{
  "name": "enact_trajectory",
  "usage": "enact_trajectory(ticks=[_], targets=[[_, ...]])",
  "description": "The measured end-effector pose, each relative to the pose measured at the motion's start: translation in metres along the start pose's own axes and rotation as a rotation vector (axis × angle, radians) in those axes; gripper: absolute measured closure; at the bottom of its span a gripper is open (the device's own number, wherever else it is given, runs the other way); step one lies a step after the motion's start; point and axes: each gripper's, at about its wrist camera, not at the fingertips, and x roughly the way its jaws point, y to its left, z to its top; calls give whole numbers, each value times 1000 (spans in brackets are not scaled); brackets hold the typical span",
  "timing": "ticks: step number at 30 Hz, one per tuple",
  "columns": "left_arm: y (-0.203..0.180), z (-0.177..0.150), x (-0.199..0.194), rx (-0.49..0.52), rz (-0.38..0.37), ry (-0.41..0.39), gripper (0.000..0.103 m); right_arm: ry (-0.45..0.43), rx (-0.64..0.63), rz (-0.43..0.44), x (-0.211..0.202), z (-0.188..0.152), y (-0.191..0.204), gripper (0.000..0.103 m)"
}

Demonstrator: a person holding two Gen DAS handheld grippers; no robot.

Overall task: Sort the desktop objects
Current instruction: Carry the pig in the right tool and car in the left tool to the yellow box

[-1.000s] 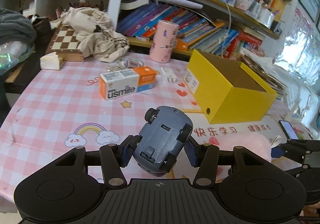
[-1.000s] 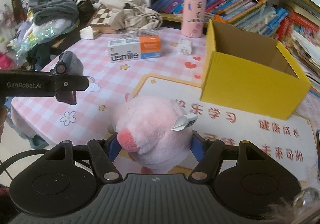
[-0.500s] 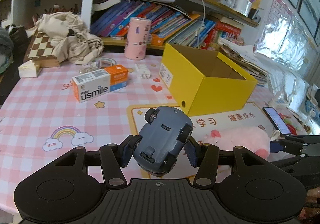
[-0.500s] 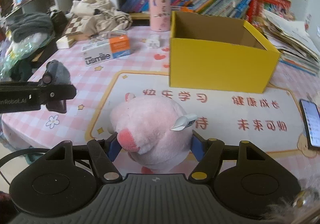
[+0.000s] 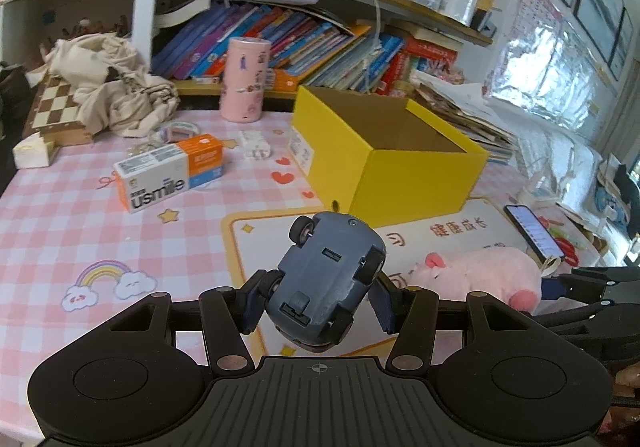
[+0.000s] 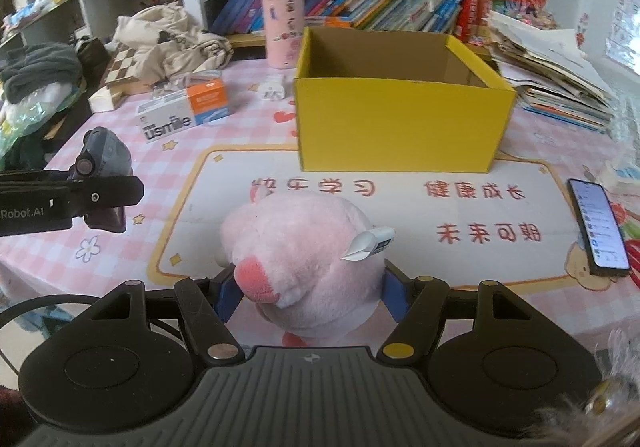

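Note:
My left gripper (image 5: 318, 305) is shut on a grey-blue toy car (image 5: 326, 281), held belly-up above the table. The same toy car (image 6: 105, 156) and the left gripper (image 6: 102, 203) show at the left edge of the right wrist view. My right gripper (image 6: 308, 297) is shut on a pink plush pig (image 6: 304, 251) with a white tag, lifted over the mat. That plush pig (image 5: 480, 273) also appears low right in the left wrist view. An open yellow box (image 5: 384, 163) (image 6: 400, 111) stands ahead of both, its inside bare cardboard.
A white-and-orange usmile carton (image 5: 170, 171) (image 6: 186, 109), a small white charger (image 5: 256, 145) and a pink cylinder (image 5: 244, 79) lie left of the box. A phone (image 6: 598, 233) rests at the right. Chessboard (image 5: 52, 109), cloth, book shelves and paper stacks ring the pink checked table (image 5: 60, 231).
Both grippers have swung with their loads so that the yellow box now lies more squarely ahead and nearer. The grips on the toy car and the plush pig are unchanged.

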Motion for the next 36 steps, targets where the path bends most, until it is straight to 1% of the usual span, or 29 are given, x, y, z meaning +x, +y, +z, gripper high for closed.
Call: enact_trajectory(ticks=[13,19,24,30,36], targets=[[-28,7,19,86,-88,28,51,0,113,-77,-8,-5,-34,36],[-39,13,31,113,-123,40,51,0,106,-103,-10,-5,-40,36],[-53,19,47,141,-155,54,51,8,122,-123,-7,-2,-55,36],[-64,33,58,162,-159,42,51,11,104,-114,1,13,-69,36],[-75,51,61,199,-146,1,51,4,73,-79,4,36,-81,36]])
